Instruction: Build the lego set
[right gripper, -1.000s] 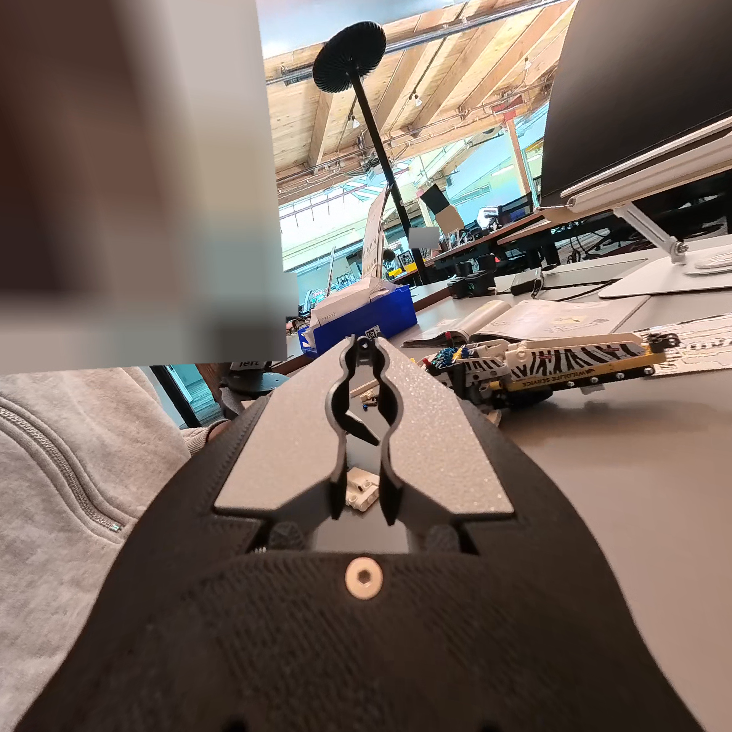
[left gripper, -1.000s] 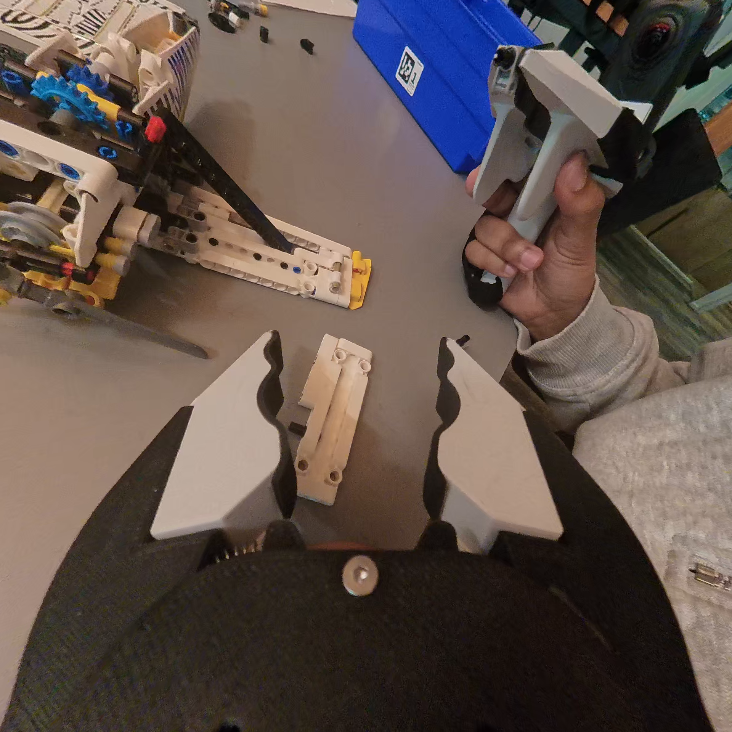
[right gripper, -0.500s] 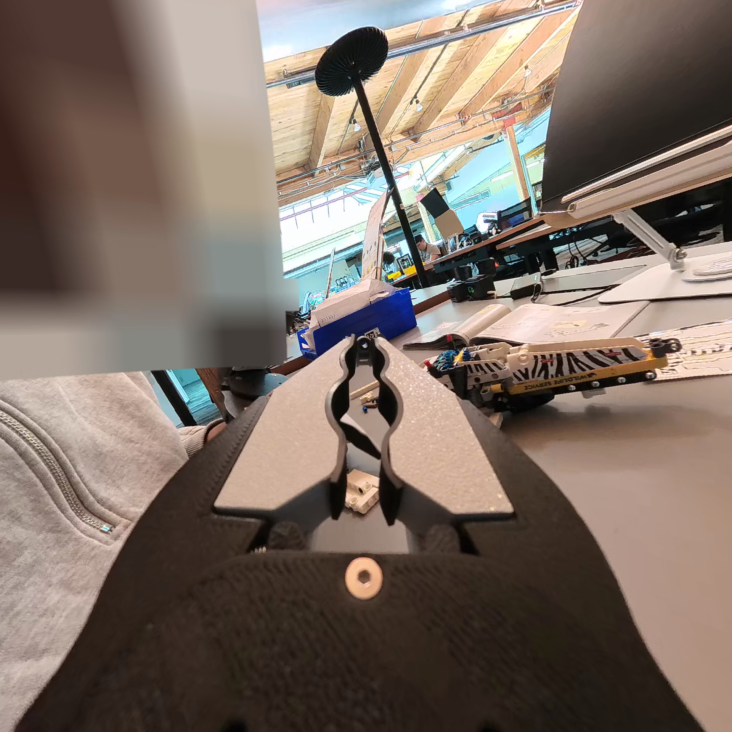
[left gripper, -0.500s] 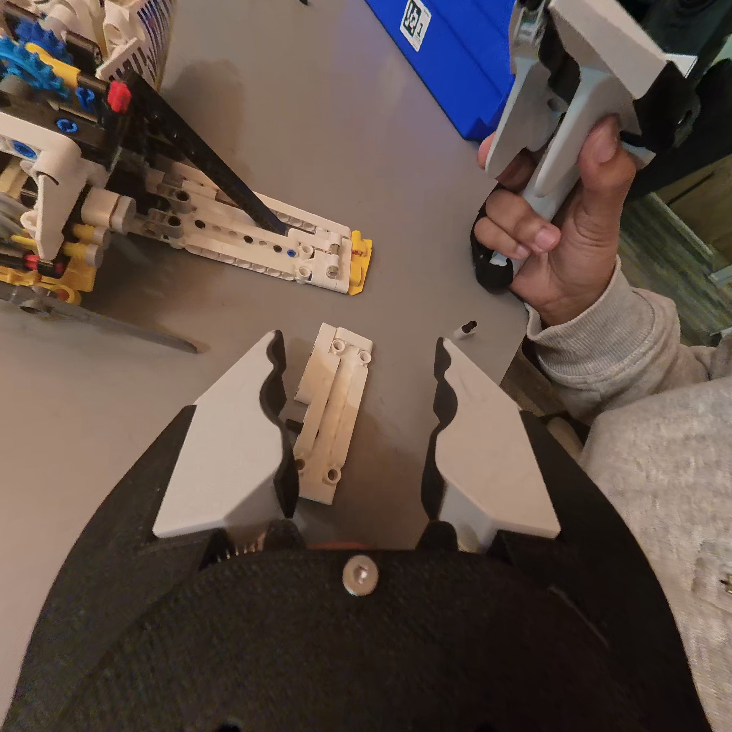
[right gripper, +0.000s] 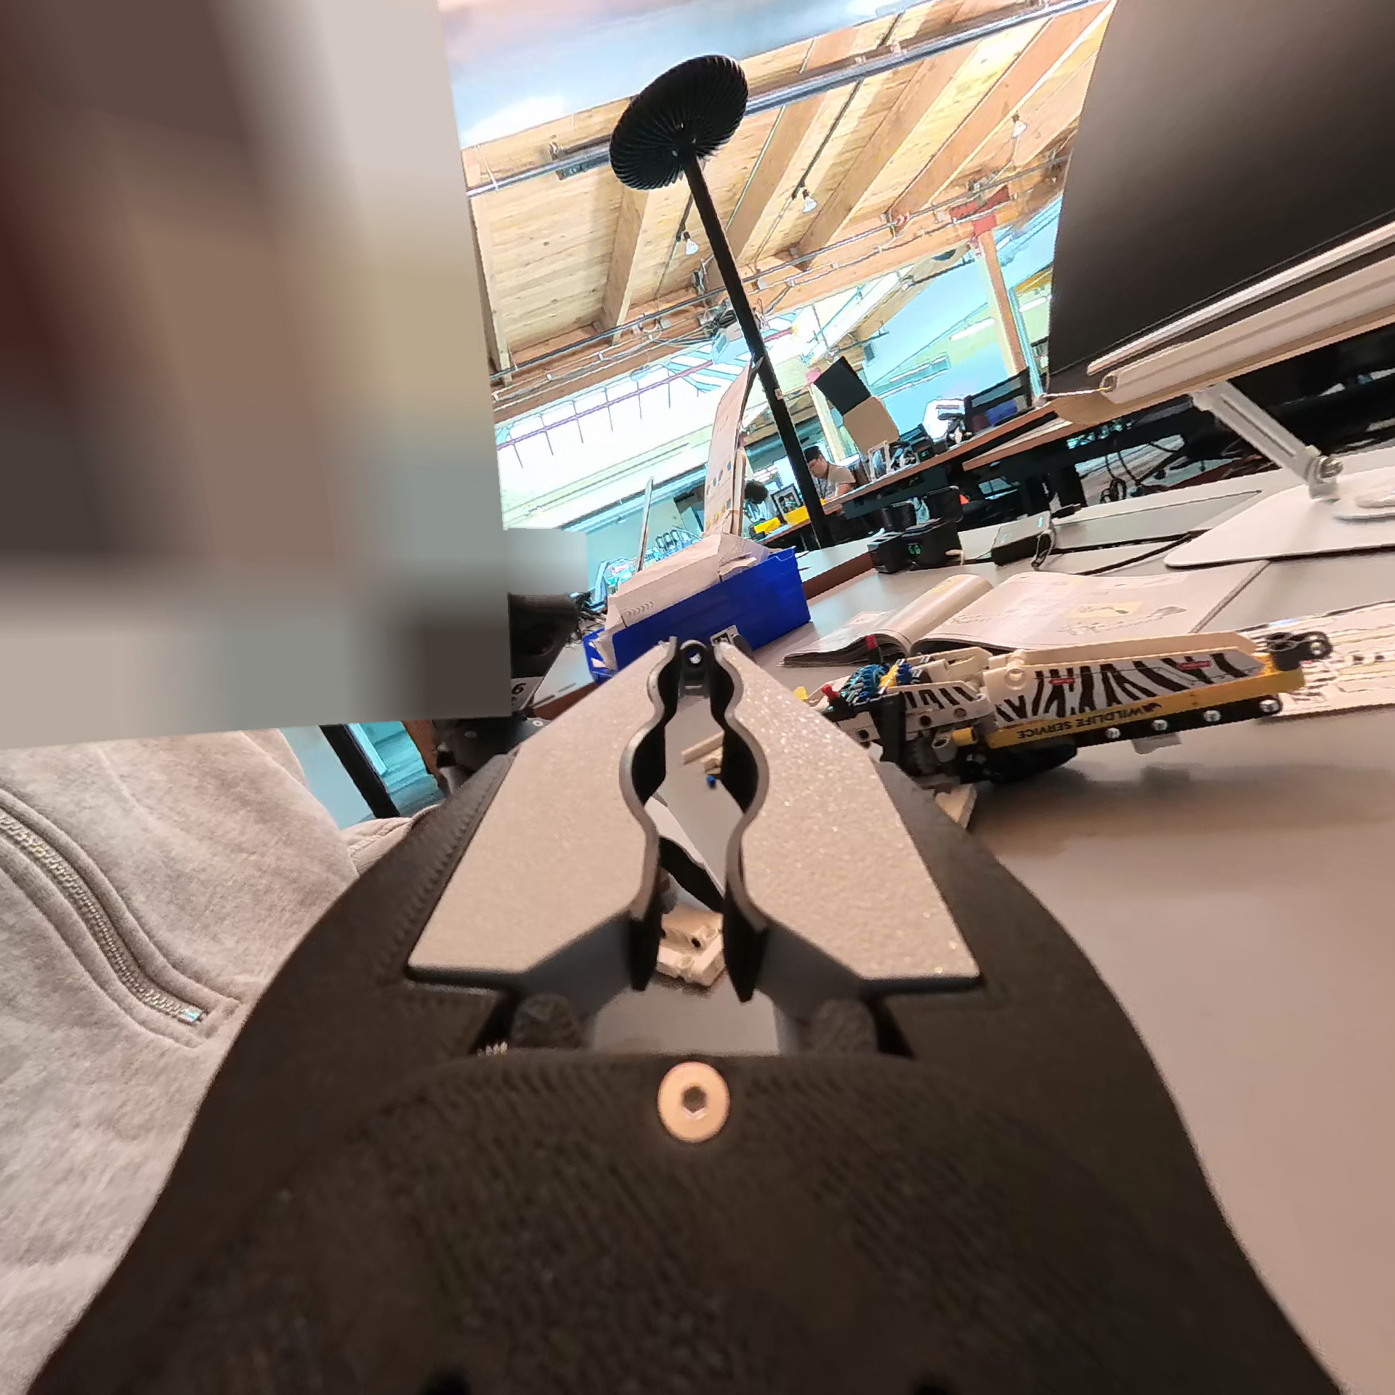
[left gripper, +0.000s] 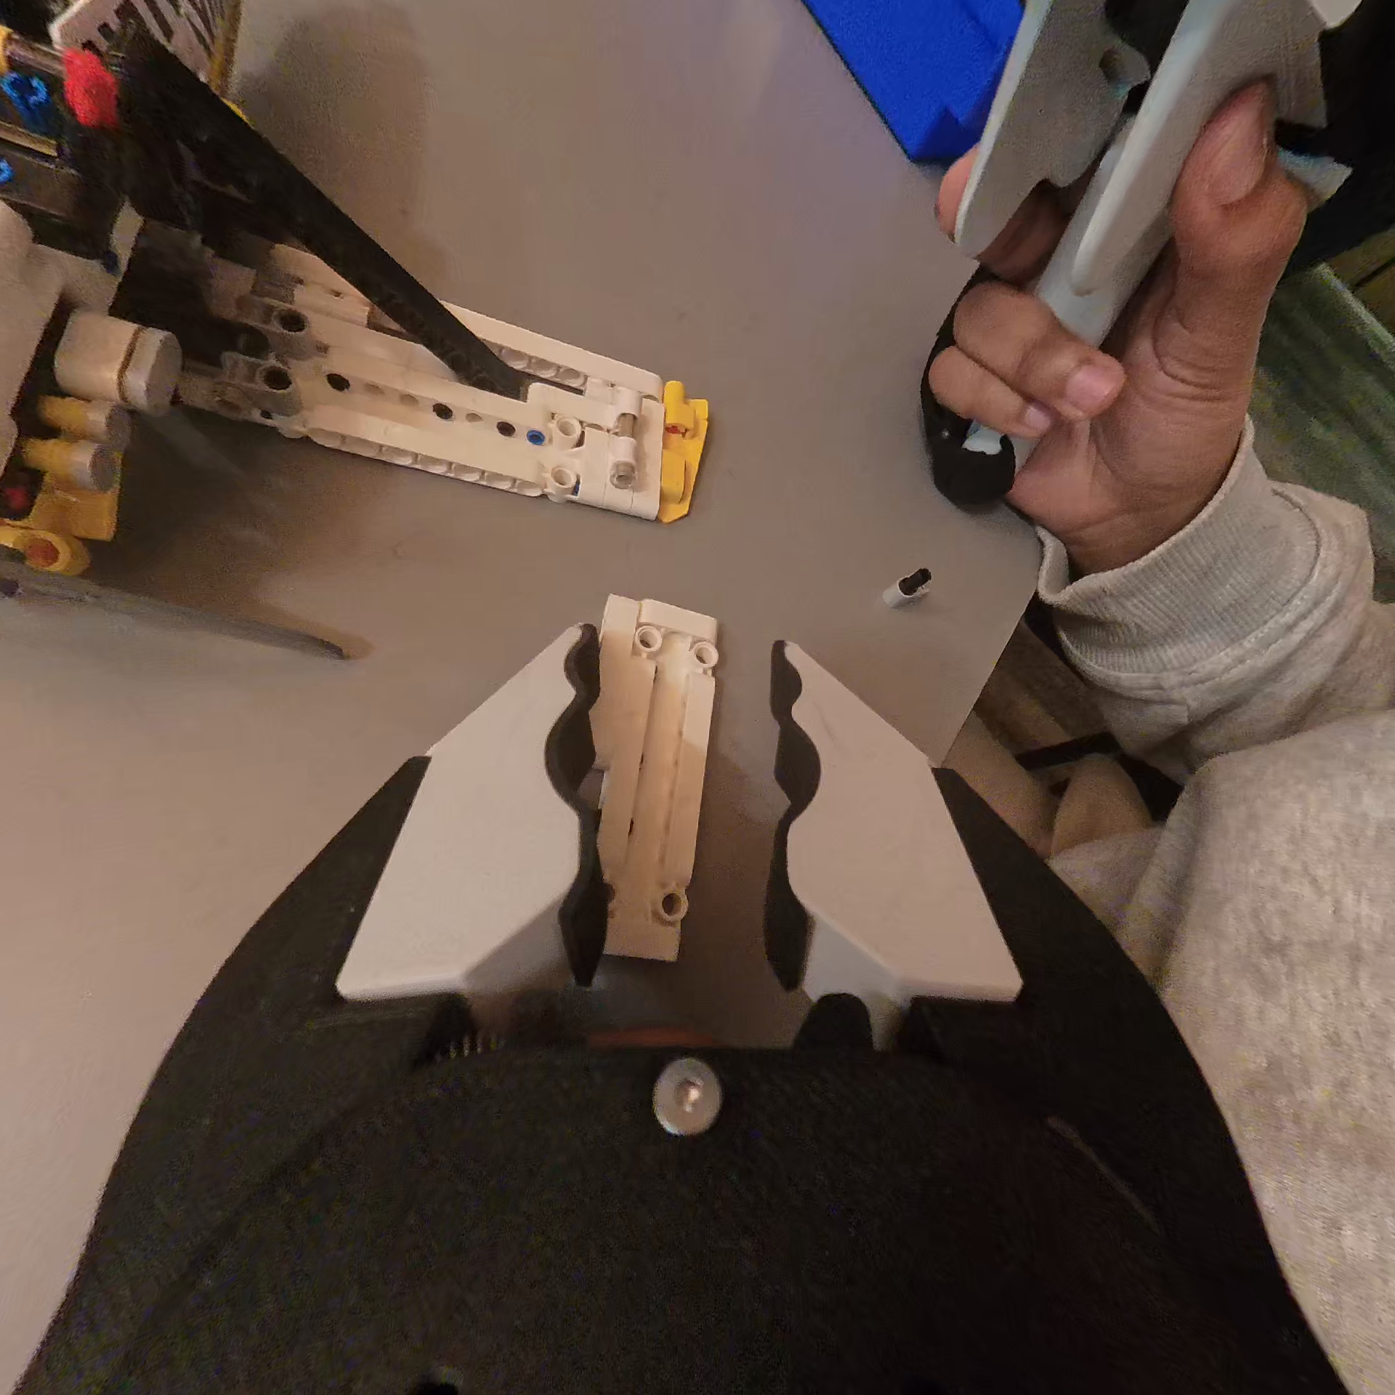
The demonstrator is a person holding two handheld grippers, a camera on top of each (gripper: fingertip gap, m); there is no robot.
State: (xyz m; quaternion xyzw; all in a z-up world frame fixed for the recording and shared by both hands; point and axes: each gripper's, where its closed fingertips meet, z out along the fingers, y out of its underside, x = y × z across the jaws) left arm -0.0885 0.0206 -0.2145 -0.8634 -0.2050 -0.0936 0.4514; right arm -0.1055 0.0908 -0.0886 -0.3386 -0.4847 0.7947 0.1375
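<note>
A white lego panel piece point(left gripper: 655, 785) lies flat on the grey table point(left gripper: 574, 189), between the fingers of my left gripper point(left gripper: 679, 638). The left gripper is open; its left finger touches the panel's side and its right finger stands apart from it. The partly built lego vehicle point(left gripper: 423, 408) lies to the upper left, with a white and yellow end and a black beam; it also shows in the right wrist view point(right gripper: 1072, 694) with zebra-striped panels. My right gripper point(right gripper: 691, 657) is held above the table edge, shut on a small dark and blue pin point(right gripper: 691, 668). A hand point(left gripper: 1132, 362) holds it.
A small white and black pin point(left gripper: 906, 587) lies near the table's right edge. A blue bin point(right gripper: 709, 611) stands at the back; an open instruction booklet point(right gripper: 1019, 611) and a monitor stand point(right gripper: 1283, 498) are beyond the vehicle. A grey sleeve point(left gripper: 1208, 619) is at the right. My hands' fingertips stand some 15 cm from each other.
My left gripper has moved forward over the white panel and its jaws have narrowed around it. The right gripper has stayed nearly still, still shut.
</note>
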